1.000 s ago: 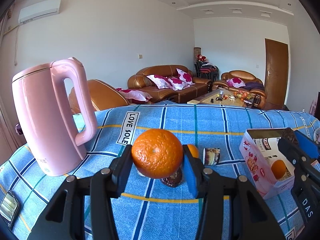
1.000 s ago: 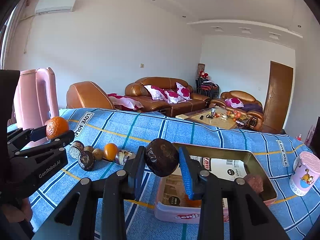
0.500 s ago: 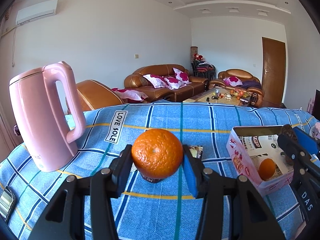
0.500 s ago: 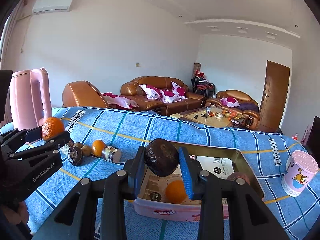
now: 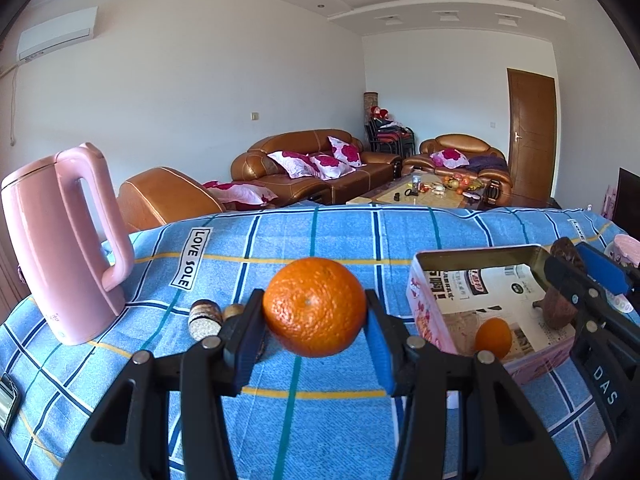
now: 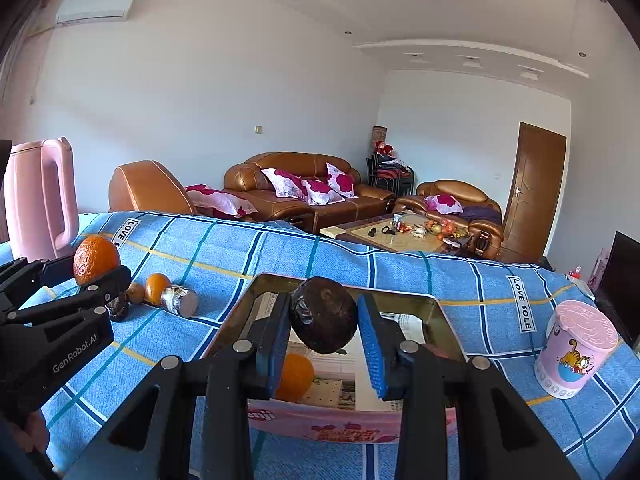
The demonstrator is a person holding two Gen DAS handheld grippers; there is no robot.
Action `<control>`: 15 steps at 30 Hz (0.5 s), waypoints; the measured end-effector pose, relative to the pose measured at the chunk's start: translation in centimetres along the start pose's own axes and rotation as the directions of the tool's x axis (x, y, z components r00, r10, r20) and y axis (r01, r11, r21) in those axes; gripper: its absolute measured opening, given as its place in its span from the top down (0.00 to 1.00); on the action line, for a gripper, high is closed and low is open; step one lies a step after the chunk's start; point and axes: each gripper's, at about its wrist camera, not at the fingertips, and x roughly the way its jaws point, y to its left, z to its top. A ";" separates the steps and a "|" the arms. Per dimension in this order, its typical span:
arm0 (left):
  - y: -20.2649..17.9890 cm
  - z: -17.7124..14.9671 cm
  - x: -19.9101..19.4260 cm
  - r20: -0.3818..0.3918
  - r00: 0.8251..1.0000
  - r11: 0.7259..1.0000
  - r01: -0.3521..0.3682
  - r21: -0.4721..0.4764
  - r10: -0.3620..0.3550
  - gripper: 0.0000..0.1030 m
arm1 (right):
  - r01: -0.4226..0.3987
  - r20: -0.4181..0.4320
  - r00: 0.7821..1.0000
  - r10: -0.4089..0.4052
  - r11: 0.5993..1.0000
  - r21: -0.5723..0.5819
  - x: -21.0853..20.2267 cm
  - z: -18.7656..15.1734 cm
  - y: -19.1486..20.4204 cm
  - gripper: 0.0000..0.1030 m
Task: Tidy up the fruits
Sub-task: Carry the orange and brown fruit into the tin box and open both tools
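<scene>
My left gripper (image 5: 314, 338) is shut on a large orange (image 5: 315, 306) and holds it above the blue checked cloth, left of the pink tin box (image 5: 430, 322). My right gripper (image 6: 323, 342) is shut on a dark brown round fruit (image 6: 323, 320) and holds it over the open box (image 6: 448, 332). A small orange (image 6: 295, 376) and a brown fruit (image 5: 558, 312) lie in the box. A small orange (image 6: 157, 287), small brown fruits (image 6: 135, 293) and a foil-wrapped roll (image 6: 181, 300) lie on the cloth to the left.
A tall pink kettle (image 5: 60, 240) stands at the left of the table. A pink cartoon cup (image 6: 576, 350) stands at the right. A phone (image 5: 8, 400) lies at the left edge. Sofas and a coffee table stand beyond the far edge.
Both grippers have moved right with their fruit. The dark fruit is now over the box, and the orange is closer to the box's left wall.
</scene>
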 end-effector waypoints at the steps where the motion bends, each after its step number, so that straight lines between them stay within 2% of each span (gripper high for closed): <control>1: -0.4 0.1 0.0 0.000 1.000 1.000 0.008 0.007 -0.008 0.52 | 0.005 0.000 1.000 -0.005 1.000 0.001 0.0 0.0 -0.3 0.65; 15: -6.5 1.0 1.2 -0.031 0.988 0.988 0.150 0.029 -0.149 0.52 | 0.102 -0.027 0.995 -0.101 0.993 0.058 1.3 -0.1 -7.0 0.65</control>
